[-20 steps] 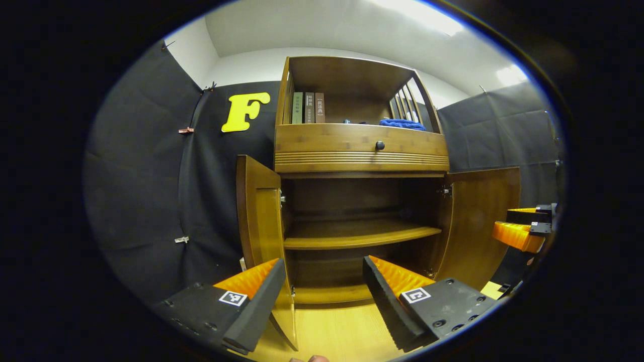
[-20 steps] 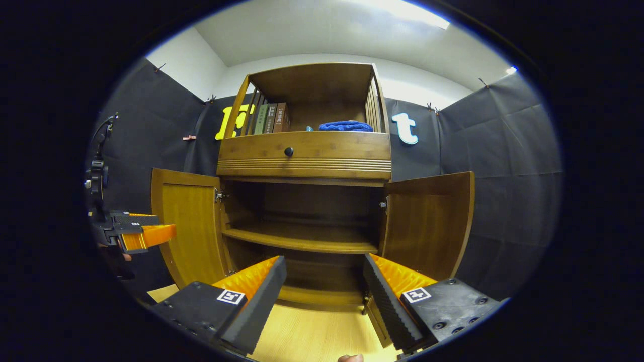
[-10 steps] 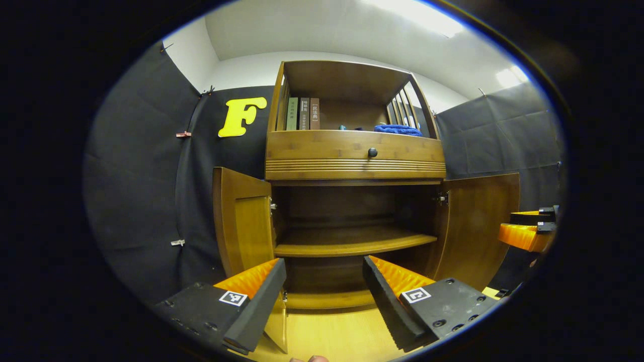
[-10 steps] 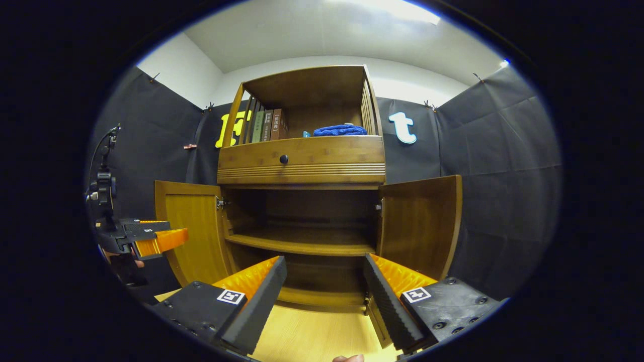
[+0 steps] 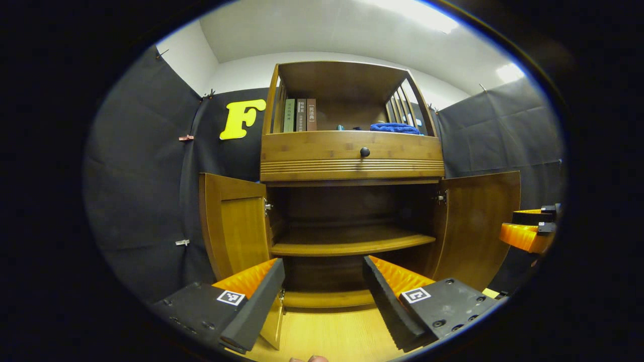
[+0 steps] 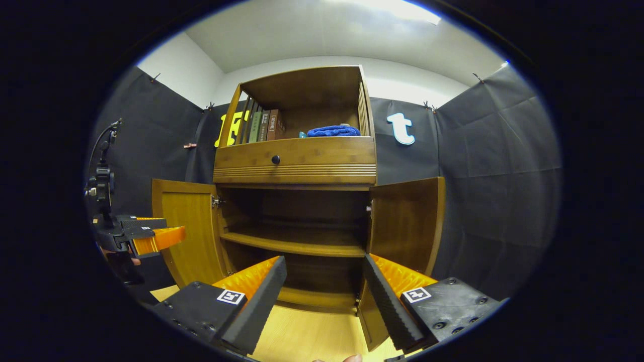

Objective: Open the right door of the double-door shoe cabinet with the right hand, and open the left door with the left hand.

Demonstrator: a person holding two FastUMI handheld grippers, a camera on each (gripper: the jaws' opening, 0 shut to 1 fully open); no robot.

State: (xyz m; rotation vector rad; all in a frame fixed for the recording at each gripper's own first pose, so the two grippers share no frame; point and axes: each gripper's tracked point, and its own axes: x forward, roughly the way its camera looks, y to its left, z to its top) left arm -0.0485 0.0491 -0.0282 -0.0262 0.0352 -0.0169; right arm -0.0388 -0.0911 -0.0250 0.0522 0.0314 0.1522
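Both hand-held grippers, left (image 5: 322, 296) and right (image 6: 322, 296), spread above the wood floor (image 5: 337, 337), facing the shoe cabinet (image 5: 352, 156).

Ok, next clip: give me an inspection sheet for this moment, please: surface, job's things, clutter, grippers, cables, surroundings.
Surface: light wooden floor, bare in front of the cabinet.
Job's things: left door and right door both swung open; inner shelf bare.
Clutter: books and blue cloth on top shelf; drawer shut.
Grippers: left gripper open, holding nothing; right gripper open, holding nothing.
Cables: nothing seen.
Surroundings: black cloth walls, white ceiling.
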